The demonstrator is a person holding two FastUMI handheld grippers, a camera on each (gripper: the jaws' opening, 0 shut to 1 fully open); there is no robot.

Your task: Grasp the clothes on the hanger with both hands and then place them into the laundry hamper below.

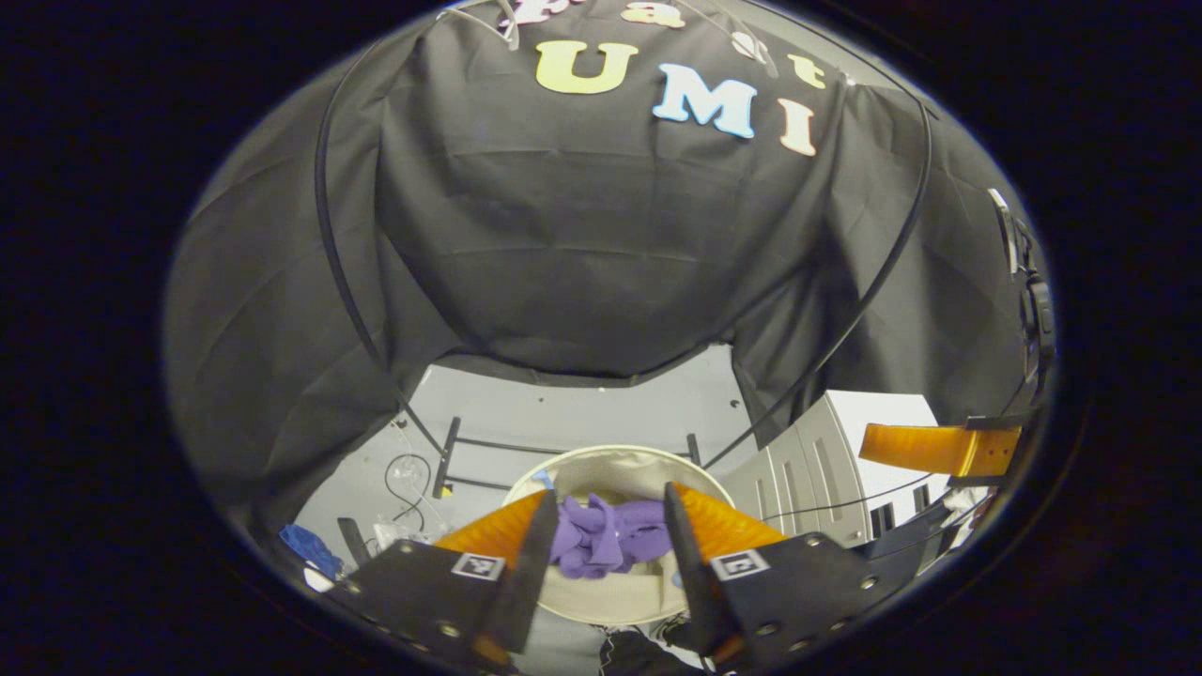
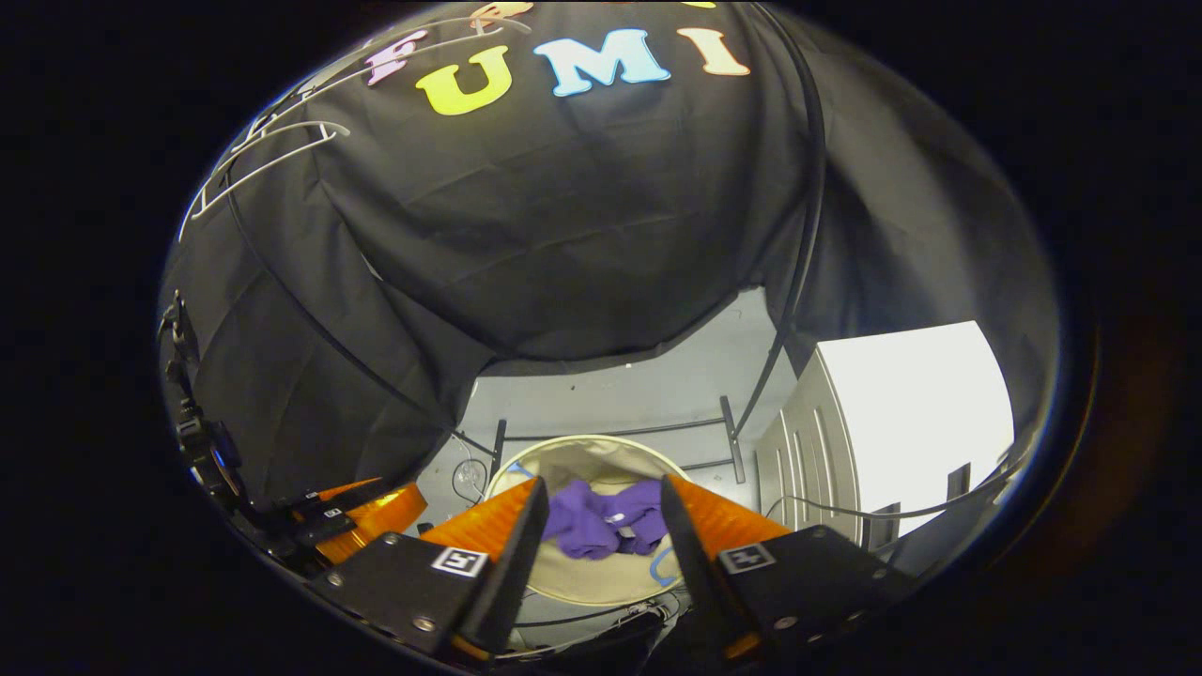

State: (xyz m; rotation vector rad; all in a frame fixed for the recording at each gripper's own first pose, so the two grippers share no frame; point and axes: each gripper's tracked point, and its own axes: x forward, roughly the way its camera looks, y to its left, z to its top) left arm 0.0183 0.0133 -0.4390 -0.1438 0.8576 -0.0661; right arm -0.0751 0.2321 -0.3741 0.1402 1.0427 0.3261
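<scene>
A: Where are the clothes (image 1: 606, 537) sitting?

B: The purple clothes are lying bunched inside the laundry hamper (image 1: 601, 467) on the floor (image 1: 563, 413). The hamper's near rim is being hidden by the left tongs (image 1: 603, 545), which are gaping open over it, gripping nothing.

A: And the right tongs (image 2: 601, 526)?

B: Also hanging open above the hamper, empty. The other tongs are peeking in at each view's edge, cut off.

A: Any writing?

B: Only square black-and-white markers on the tongs. White hangers (image 2: 268, 155) are showing up top, partly cut off. A white cabinet (image 2: 892, 422) is standing beside the hamper.
</scene>
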